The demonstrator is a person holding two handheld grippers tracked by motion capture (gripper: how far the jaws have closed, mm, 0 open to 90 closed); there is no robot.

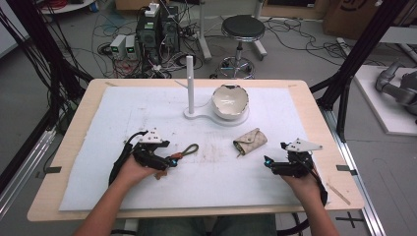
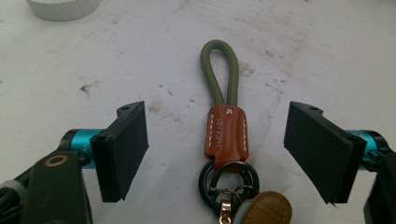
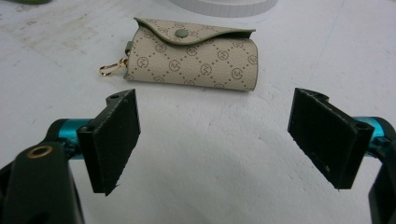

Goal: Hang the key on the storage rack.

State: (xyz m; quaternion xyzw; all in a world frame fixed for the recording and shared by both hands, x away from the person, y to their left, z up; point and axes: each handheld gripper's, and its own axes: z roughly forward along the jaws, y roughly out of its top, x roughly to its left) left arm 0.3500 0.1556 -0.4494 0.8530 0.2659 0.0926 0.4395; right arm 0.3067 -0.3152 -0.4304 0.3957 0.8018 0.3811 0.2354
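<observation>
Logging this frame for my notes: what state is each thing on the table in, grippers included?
Left gripper: open, jaws either side of the keychain.
Right gripper: open, short of the key pouch.
Keychain: flat on the mat, ungripped.
Key pouch: snapped shut, lying on its side.
Bowl: tilted on the white stand.
White stand: post upright, bare.

The high view looks forward and down over the whole counter (image 1: 74,147). Each gripper view sits low and close — the left's on the keychain (image 2: 226,135), the right's on the key pouch (image 3: 194,56) — both seen from above too.
</observation>
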